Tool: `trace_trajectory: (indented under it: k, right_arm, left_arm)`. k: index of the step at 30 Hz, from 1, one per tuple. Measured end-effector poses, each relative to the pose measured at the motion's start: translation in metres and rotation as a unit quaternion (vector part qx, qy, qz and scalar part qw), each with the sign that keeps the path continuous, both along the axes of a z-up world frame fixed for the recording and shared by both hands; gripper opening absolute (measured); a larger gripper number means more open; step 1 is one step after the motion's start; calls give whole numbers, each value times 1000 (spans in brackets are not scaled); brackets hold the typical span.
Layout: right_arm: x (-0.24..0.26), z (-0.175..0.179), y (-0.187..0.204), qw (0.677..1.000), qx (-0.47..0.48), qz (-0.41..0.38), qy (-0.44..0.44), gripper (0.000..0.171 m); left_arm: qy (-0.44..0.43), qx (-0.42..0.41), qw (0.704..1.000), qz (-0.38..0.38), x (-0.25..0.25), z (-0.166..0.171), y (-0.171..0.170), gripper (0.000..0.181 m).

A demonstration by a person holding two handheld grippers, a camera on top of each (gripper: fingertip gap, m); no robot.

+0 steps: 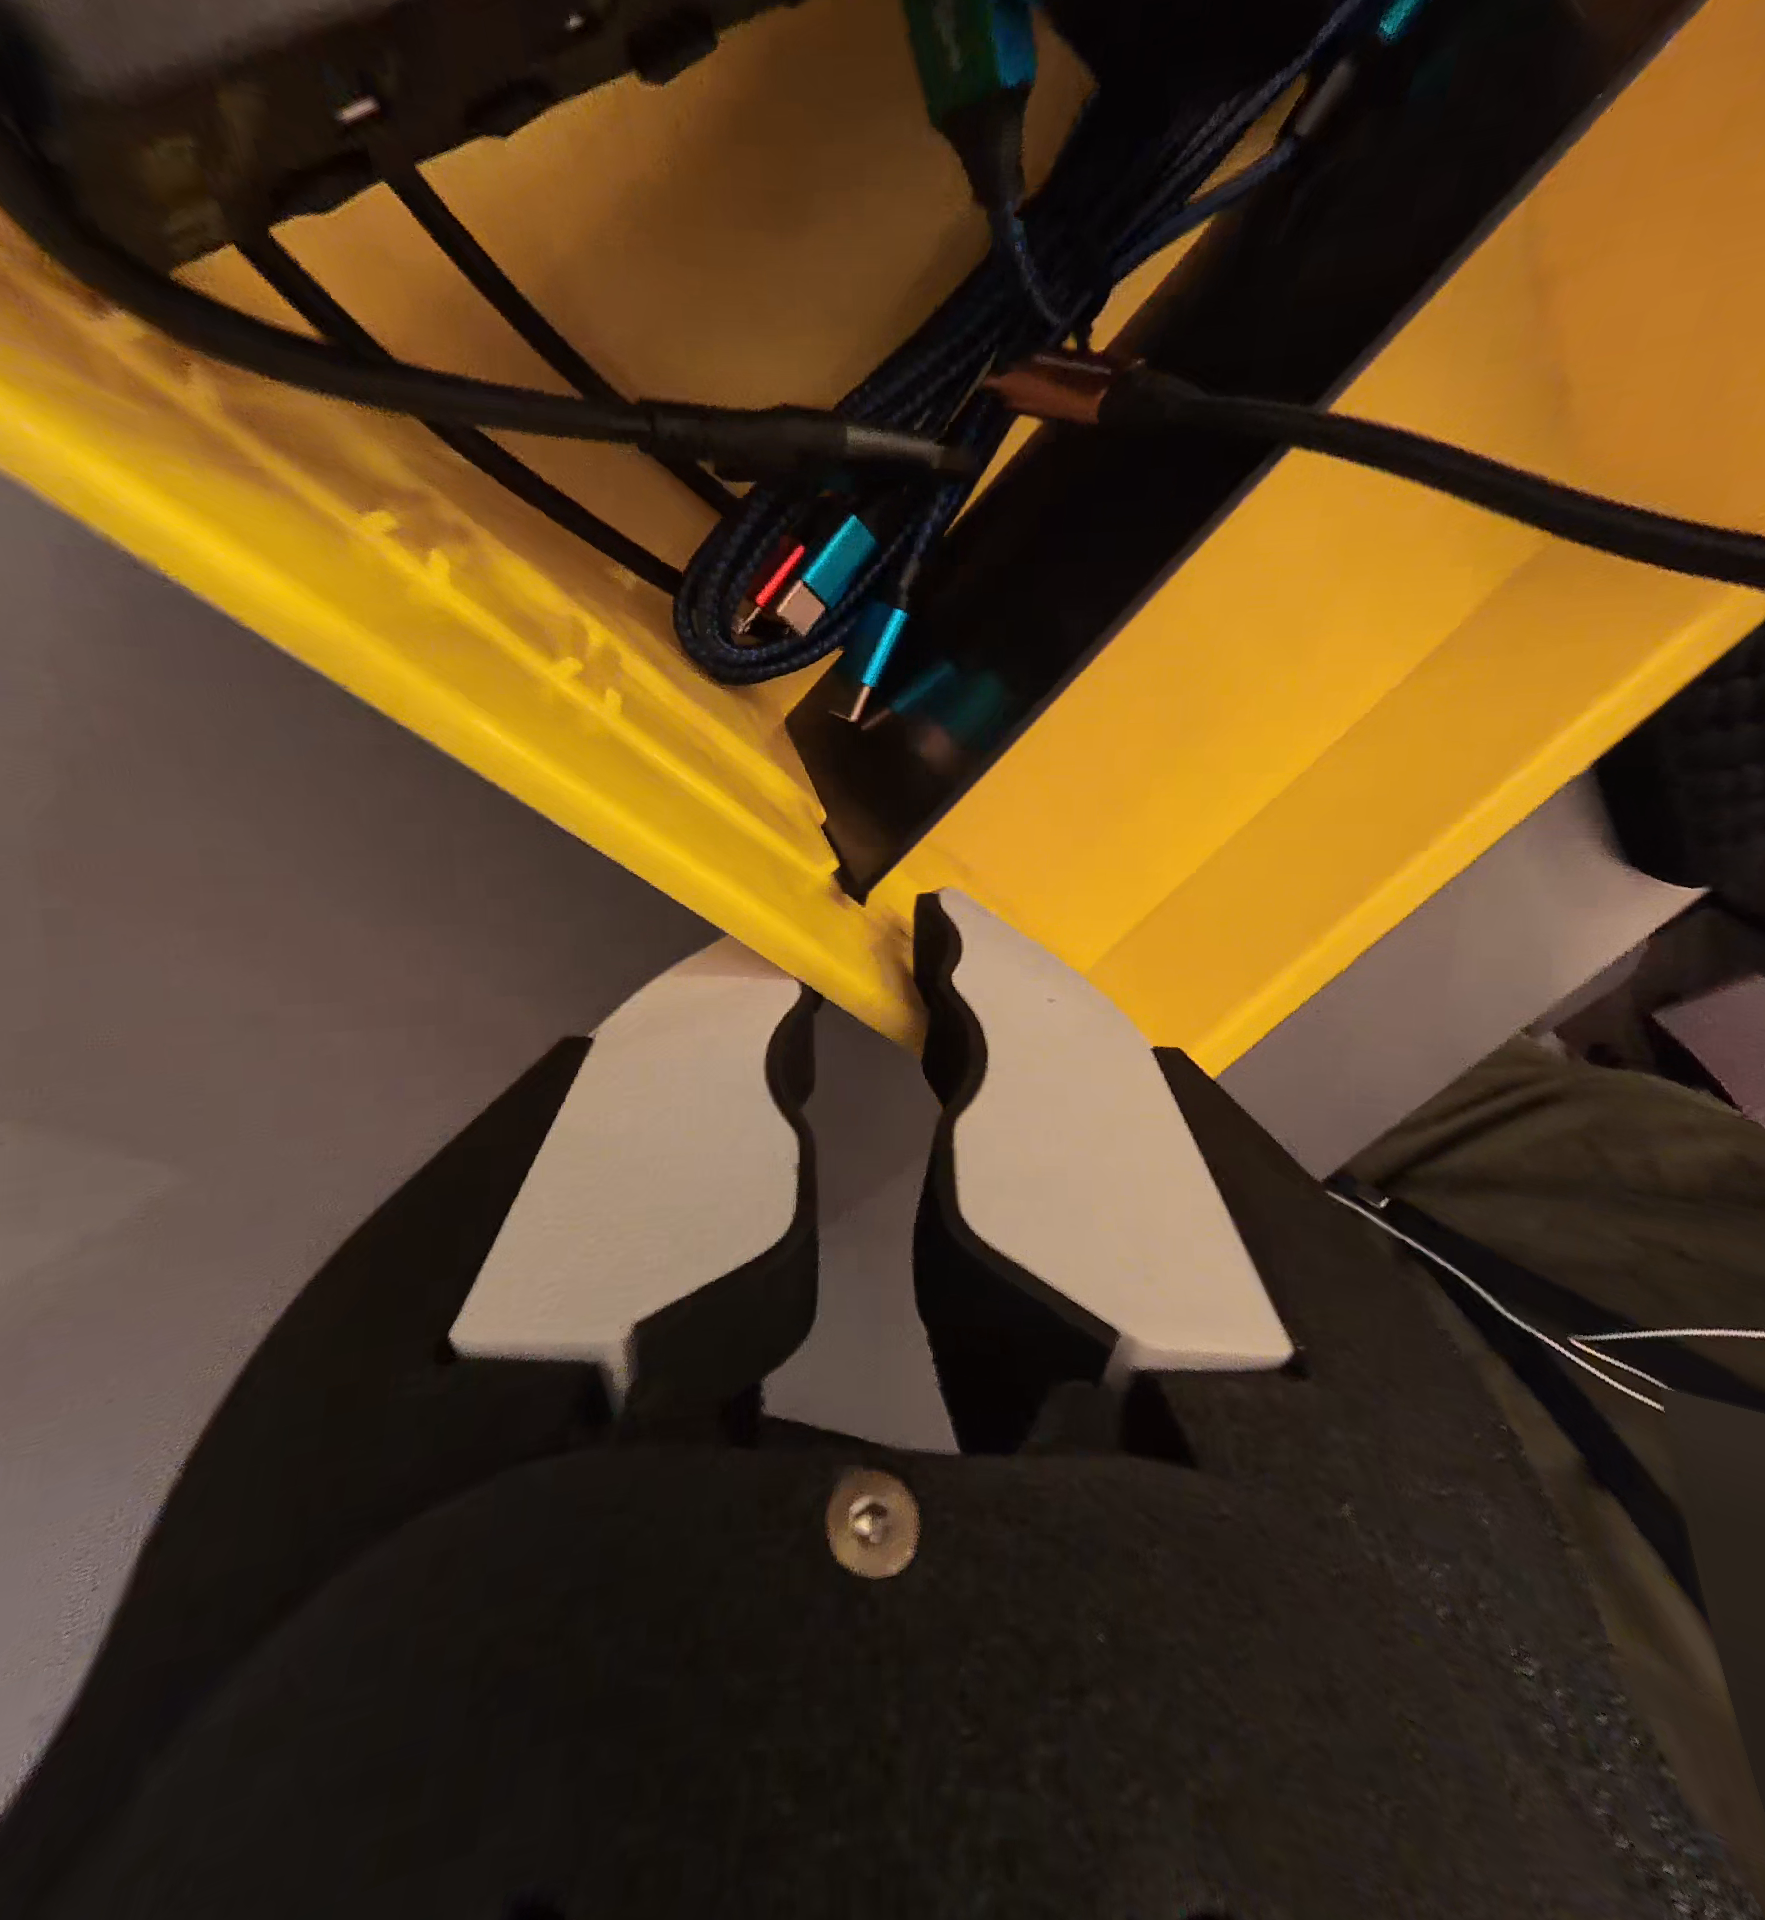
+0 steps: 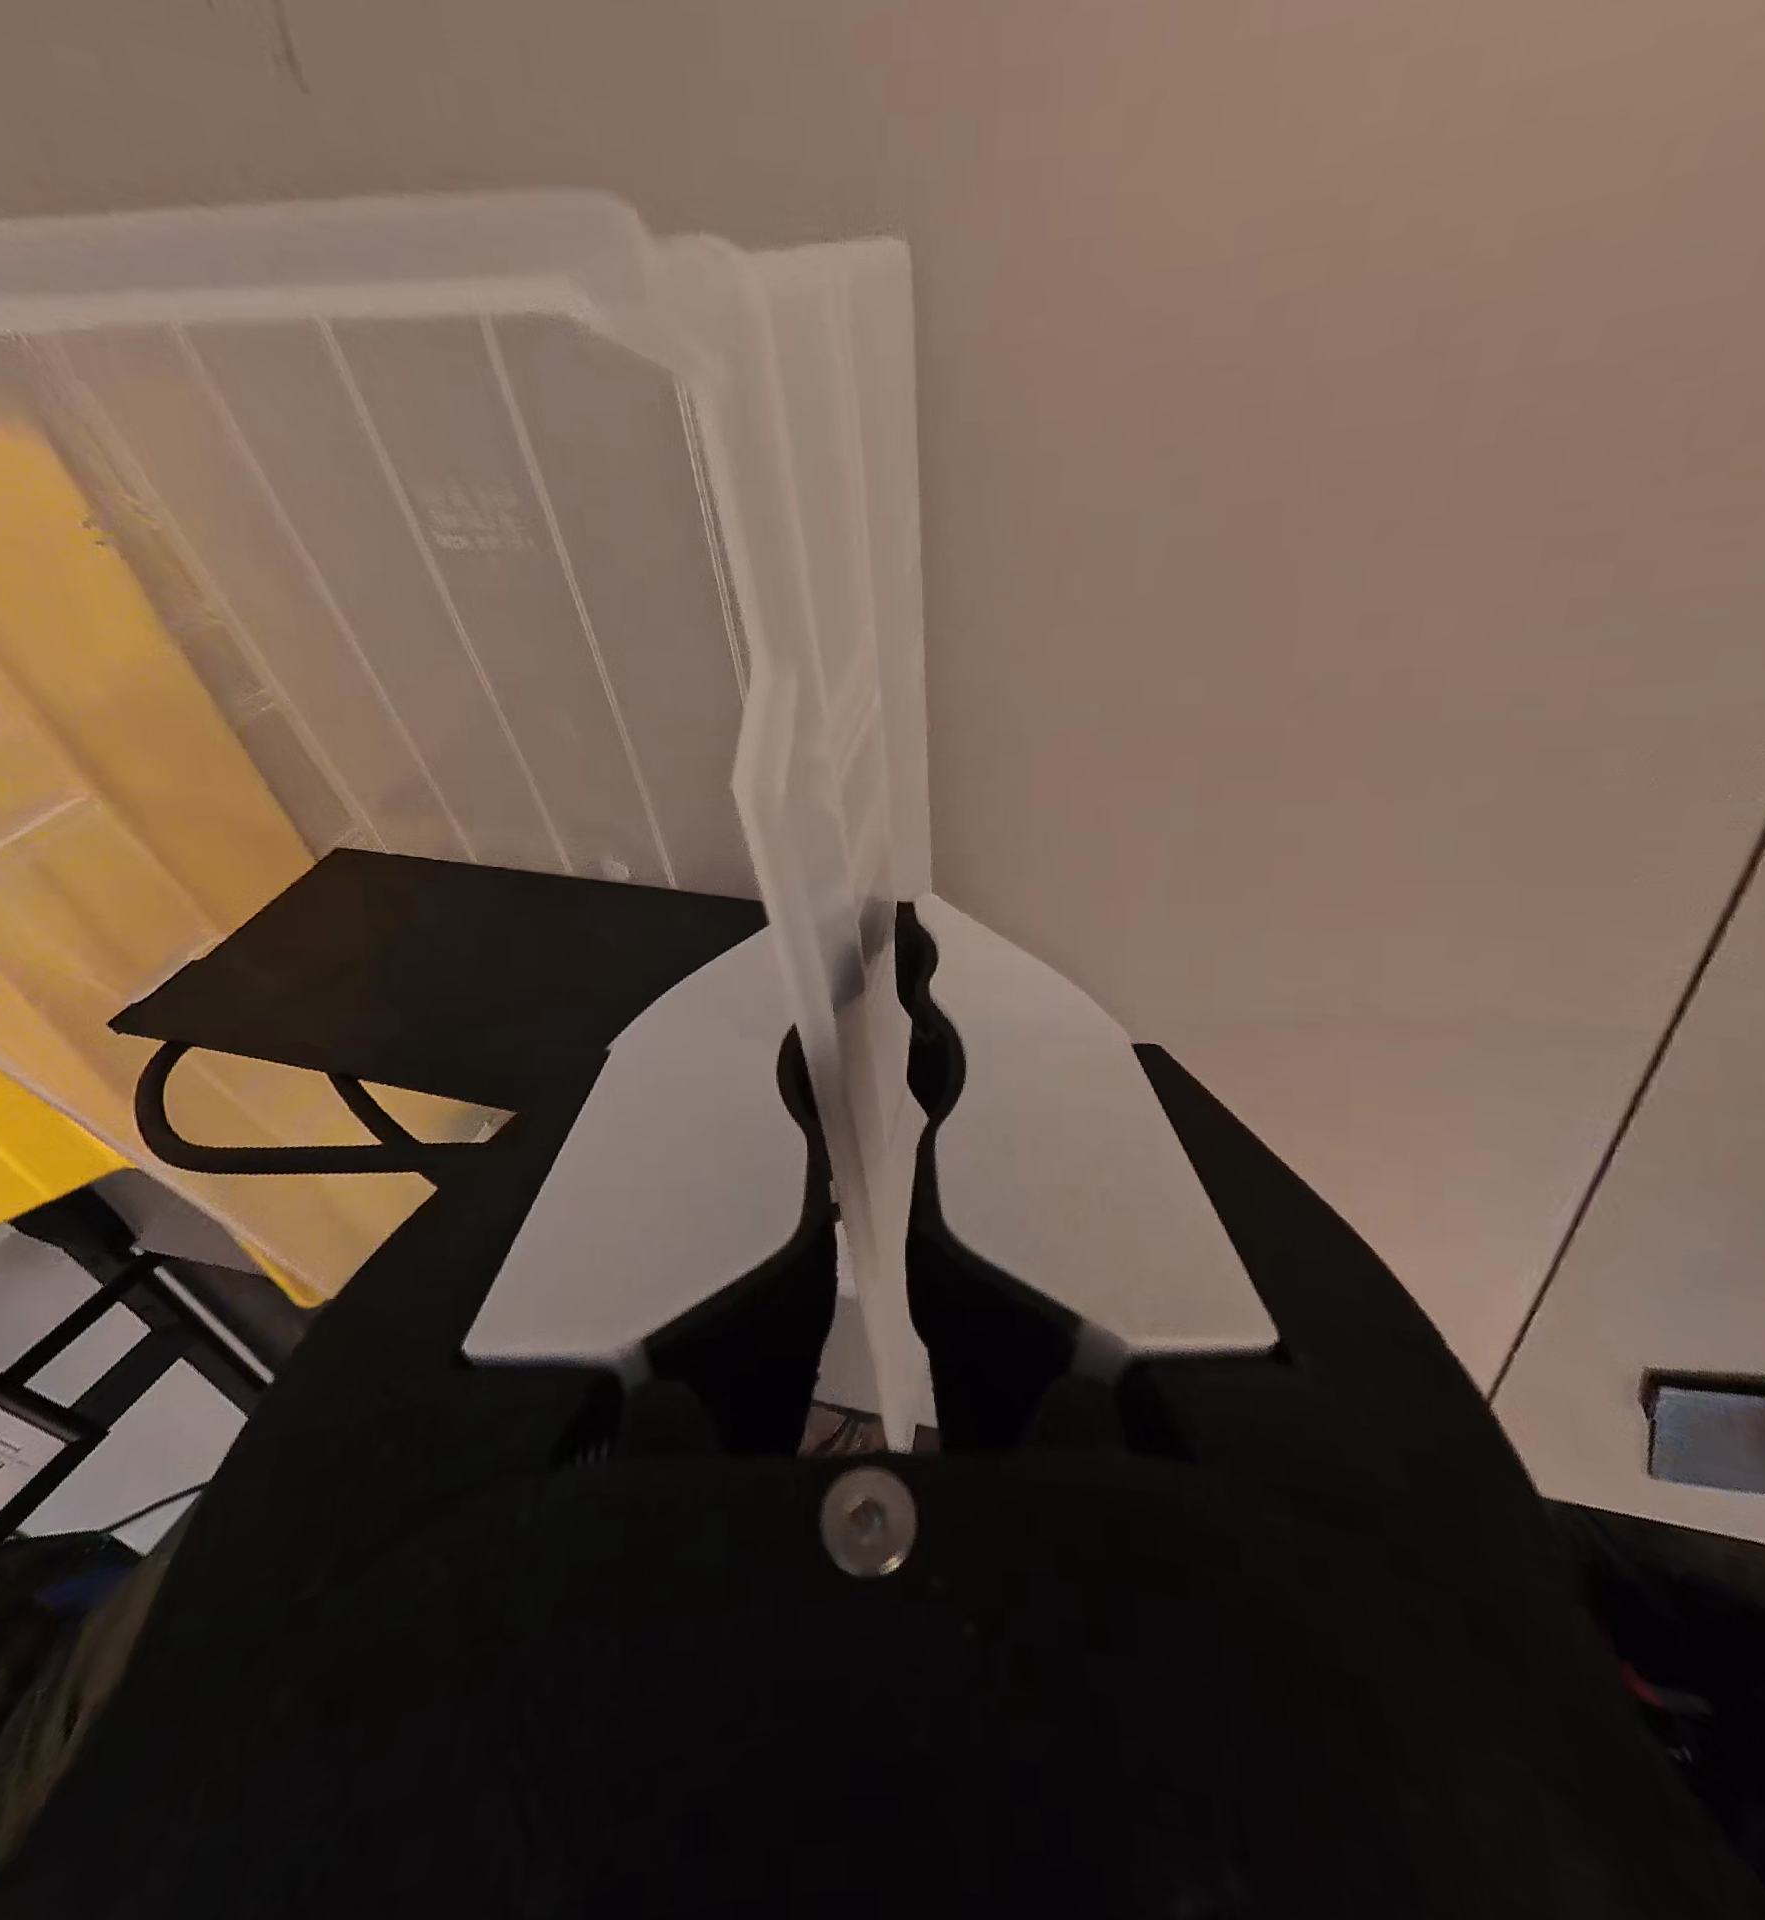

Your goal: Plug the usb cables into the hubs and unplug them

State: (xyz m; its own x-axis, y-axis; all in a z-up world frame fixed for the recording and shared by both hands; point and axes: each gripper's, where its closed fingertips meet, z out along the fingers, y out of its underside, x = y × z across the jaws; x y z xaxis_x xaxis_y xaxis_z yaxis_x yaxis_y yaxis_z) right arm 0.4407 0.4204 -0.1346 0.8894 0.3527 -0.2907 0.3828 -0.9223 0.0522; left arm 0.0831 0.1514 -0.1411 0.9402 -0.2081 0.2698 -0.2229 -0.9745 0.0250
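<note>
While pale walls [image 2: 1325, 468] fill both views, the left gripper [image 1: 862, 971] pinches the yellow bin's rim [image 1: 390, 582]; the right gripper's [image 2: 862, 997] fingers clamp the clear lid [image 2: 836, 623] at center frame.

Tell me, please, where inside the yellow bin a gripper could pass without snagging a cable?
The compartment right of the black divider in the yellow bin is bare floor, apart from one black cable crossing above it. Left of the divider it is crowded: blue cables and black leads.
</note>
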Motion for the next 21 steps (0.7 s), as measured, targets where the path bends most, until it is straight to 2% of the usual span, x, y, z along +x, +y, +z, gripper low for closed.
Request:
trace_trajectory:
  k: [5,10,15,21]
  right_arm:
    - [-14,-16,-11,1000,-20,19,-9,11]
    - [-37,-30,-24,999,-34,33,-7,11]
    - [-66,-30,-31,998,-17,61,-23,9]
    - [-96,-29,-41,997,-25,68,-34,10]
  left_arm:
    - [74,19,997,-7,-47,0,3,11]
    - [84,65,993,48,-104,1,-5,5]
    - [96,89,983,128,-177,2,-39,4]
    - [106,90,960,242,-259,4,-103,4]
